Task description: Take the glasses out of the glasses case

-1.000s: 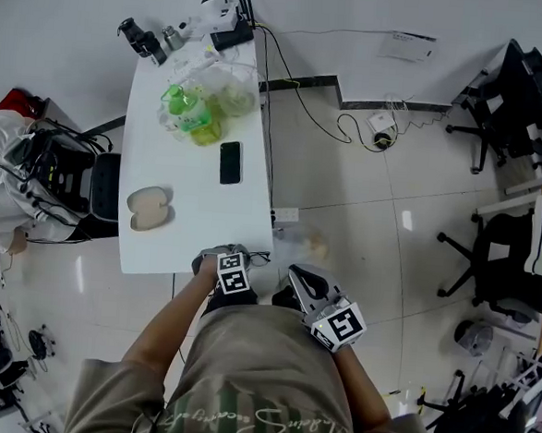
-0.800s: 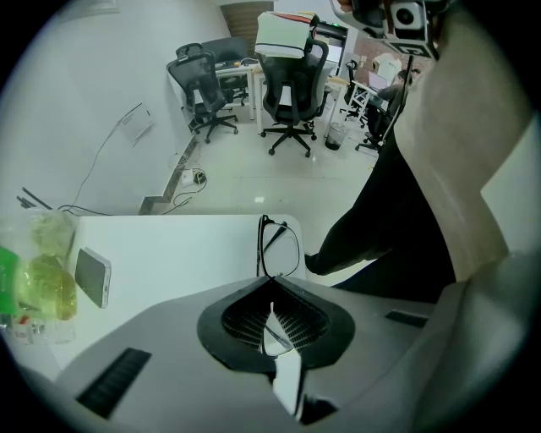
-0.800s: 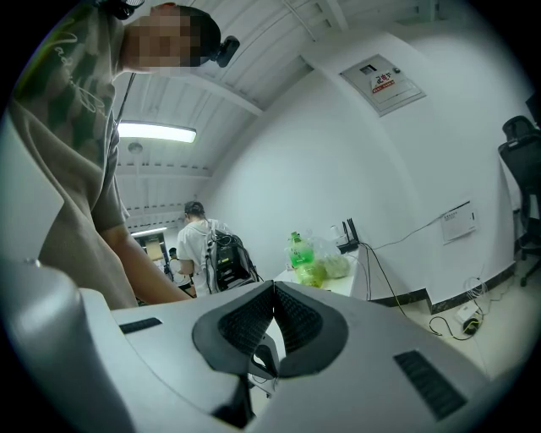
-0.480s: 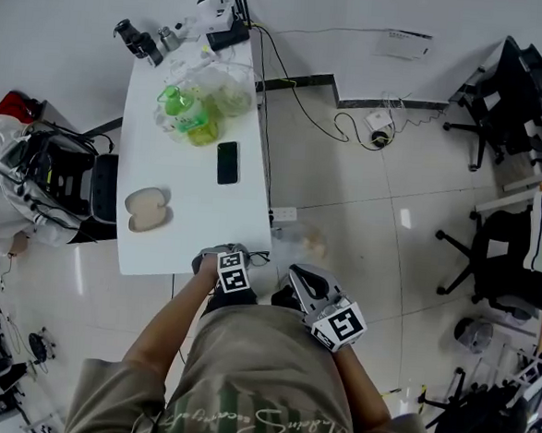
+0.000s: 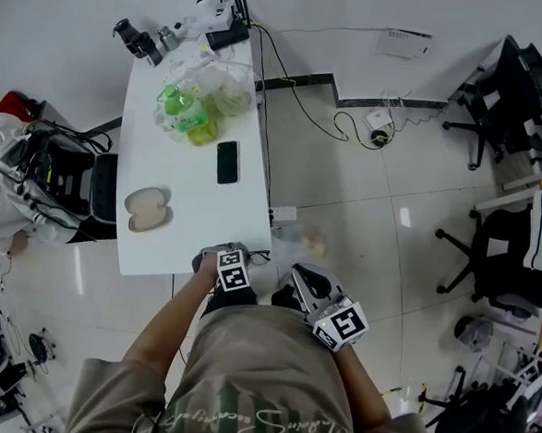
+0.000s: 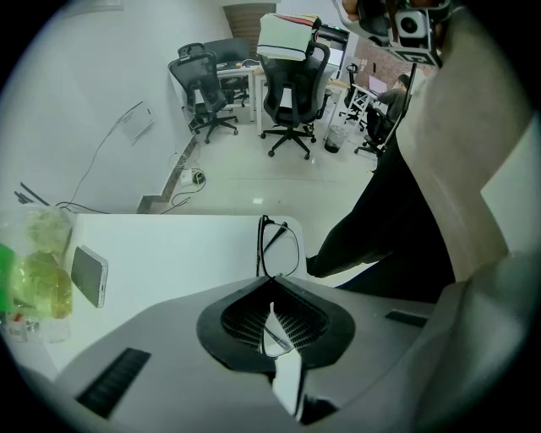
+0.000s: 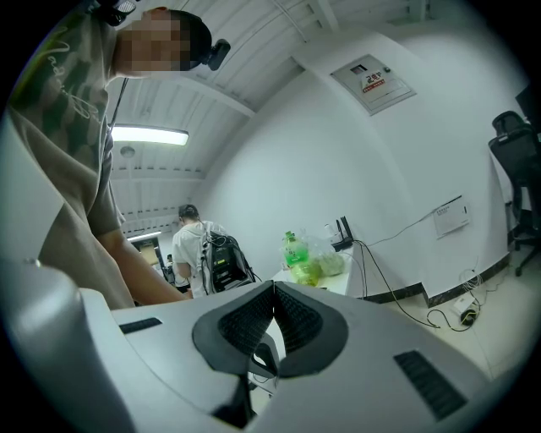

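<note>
In the head view, the open glasses case [image 5: 148, 209] is seen lying on the white table [image 5: 180, 186], well apart from the left gripper [image 5: 217, 255] at the table's near edge. In the left gripper view, the glasses [image 6: 276, 247] are pinched between closed jaws. In the right gripper view, the right gripper [image 7: 272, 289] is closed tight, and nothing is held.

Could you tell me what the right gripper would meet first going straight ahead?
The right gripper, jaws together, would probably meet the white table's near end first, the green plastic bottle standing farther along; depth is unclear.
</note>
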`<move>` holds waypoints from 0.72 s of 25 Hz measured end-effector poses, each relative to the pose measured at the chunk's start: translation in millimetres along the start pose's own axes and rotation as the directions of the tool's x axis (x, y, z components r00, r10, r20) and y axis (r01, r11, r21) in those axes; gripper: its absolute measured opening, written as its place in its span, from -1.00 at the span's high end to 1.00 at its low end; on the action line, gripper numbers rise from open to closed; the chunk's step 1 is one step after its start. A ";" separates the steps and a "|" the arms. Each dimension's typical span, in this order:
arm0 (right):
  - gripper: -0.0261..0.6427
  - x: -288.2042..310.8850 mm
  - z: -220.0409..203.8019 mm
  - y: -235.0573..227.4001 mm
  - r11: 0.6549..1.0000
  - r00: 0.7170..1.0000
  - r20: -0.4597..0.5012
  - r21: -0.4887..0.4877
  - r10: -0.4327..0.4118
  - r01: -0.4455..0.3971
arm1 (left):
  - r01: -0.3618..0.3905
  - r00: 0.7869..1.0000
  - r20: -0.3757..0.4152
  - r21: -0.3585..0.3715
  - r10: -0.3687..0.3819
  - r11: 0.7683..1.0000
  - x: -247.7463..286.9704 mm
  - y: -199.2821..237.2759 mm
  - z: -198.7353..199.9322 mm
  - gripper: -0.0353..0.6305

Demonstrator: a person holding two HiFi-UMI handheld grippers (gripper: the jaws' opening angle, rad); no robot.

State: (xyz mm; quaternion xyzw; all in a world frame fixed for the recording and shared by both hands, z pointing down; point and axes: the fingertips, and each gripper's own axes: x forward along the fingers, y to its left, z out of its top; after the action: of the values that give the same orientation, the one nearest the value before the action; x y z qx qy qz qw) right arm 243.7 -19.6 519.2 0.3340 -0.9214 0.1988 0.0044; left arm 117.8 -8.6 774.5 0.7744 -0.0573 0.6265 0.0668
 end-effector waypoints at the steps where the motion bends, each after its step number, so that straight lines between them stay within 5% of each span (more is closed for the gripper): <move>1: 0.89 0.1 0.1 0.4 1.000 1.000 -0.002 -0.005 0.001 -0.001 | 0.005 1.000 0.005 -0.003 -0.005 1.000 -0.2 -0.3 0.3 0.84; 18: 0.89 -5.0 -5.0 12.4 0.999 0.999 -0.023 -0.038 0.022 -0.023 | -0.007 1.000 0.007 0.031 0.007 1.000 -3.8 -5.2 -0.8 0.84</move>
State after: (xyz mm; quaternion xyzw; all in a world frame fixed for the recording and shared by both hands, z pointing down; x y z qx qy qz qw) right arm 239.3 -6.0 518.6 0.3211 -0.9286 0.1851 0.0187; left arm 117.1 -3.3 770.8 0.7774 -0.0506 0.6247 0.0525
